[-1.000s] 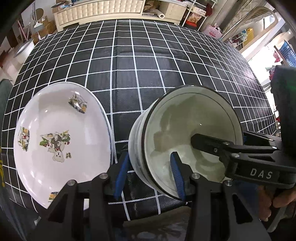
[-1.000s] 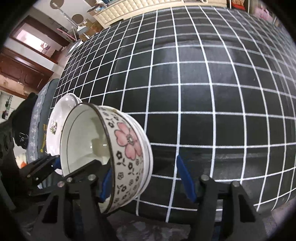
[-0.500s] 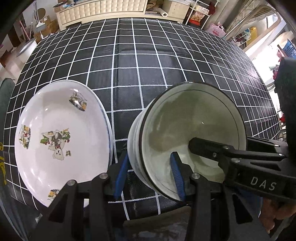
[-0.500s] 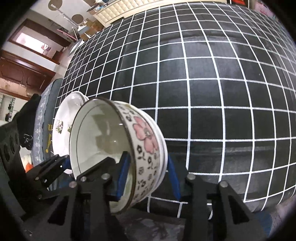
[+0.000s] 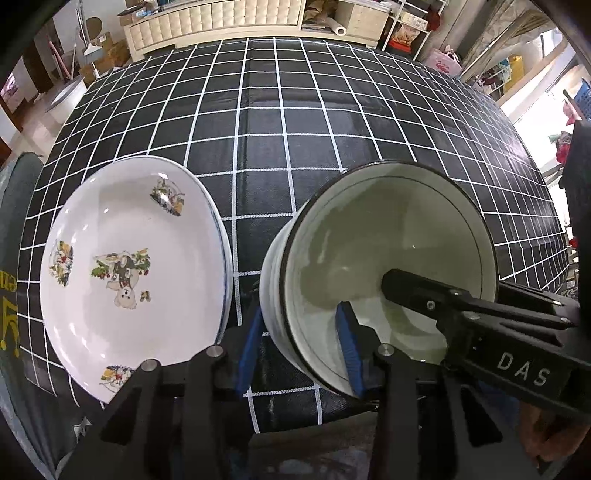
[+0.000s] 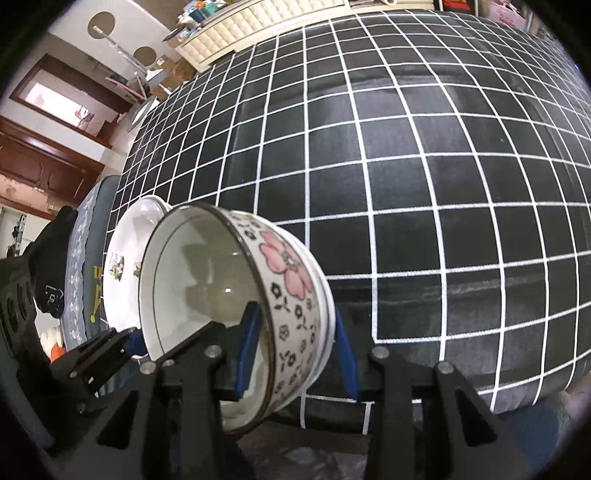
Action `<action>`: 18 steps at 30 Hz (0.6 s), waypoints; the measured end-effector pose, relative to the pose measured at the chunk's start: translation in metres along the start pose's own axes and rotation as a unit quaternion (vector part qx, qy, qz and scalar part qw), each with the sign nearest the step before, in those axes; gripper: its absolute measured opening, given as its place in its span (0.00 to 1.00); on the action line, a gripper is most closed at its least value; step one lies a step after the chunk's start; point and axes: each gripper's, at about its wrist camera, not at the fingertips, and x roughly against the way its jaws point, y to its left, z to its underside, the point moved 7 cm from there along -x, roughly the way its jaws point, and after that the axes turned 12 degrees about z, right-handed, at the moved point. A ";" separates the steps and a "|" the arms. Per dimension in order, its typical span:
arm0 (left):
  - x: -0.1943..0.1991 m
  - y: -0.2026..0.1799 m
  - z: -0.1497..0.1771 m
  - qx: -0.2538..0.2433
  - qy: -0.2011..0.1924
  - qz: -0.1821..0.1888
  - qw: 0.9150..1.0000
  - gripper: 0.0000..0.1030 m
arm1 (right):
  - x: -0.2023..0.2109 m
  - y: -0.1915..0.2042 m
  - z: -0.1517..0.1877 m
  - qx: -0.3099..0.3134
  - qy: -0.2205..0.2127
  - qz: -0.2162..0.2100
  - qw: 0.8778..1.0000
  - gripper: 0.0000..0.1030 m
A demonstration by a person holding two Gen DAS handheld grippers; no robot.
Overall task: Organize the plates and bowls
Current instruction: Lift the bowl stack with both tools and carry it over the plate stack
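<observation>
A stack of white bowls [image 5: 388, 266] with a pink flower pattern [image 6: 288, 266] stands at the table's near edge. My left gripper [image 5: 299, 350] is shut on its near-left rim, one finger inside and one outside. My right gripper [image 6: 295, 350] is shut on the right rim of the same stack, also one finger inside and one outside; it shows in the left wrist view [image 5: 443, 306]. A stack of white plates with cartoon prints [image 5: 129, 269] lies to the left of the bowls; it also shows in the right wrist view [image 6: 122, 273].
The table has a black cloth with a white grid [image 5: 295, 110]. A cream cabinet [image 5: 221, 18] and shelves stand beyond the far edge. A chair with dark printed cloth [image 6: 81, 258] is at the left.
My right gripper has closed from wide open onto the right rim of the bowls. The left gripper has kept its hold. The plates have not moved.
</observation>
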 end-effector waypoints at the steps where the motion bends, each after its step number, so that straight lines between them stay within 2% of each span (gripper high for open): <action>1: 0.000 -0.001 0.000 0.002 0.001 0.001 1.000 0.37 | 0.000 0.000 0.000 0.001 0.001 0.002 1.000 0.42; 7: 0.004 -0.005 0.006 0.021 0.002 0.017 1.000 0.37 | 0.007 0.006 -0.002 0.005 -0.003 0.010 1.000 0.42; 11: 0.015 -0.006 0.007 0.008 -0.006 0.006 1.000 0.37 | 0.016 0.015 -0.006 0.011 -0.013 0.012 1.000 0.42; 18: 0.046 0.001 -0.003 0.012 -0.032 0.007 0.999 0.37 | 0.033 0.041 -0.017 0.035 -0.027 0.014 0.999 0.41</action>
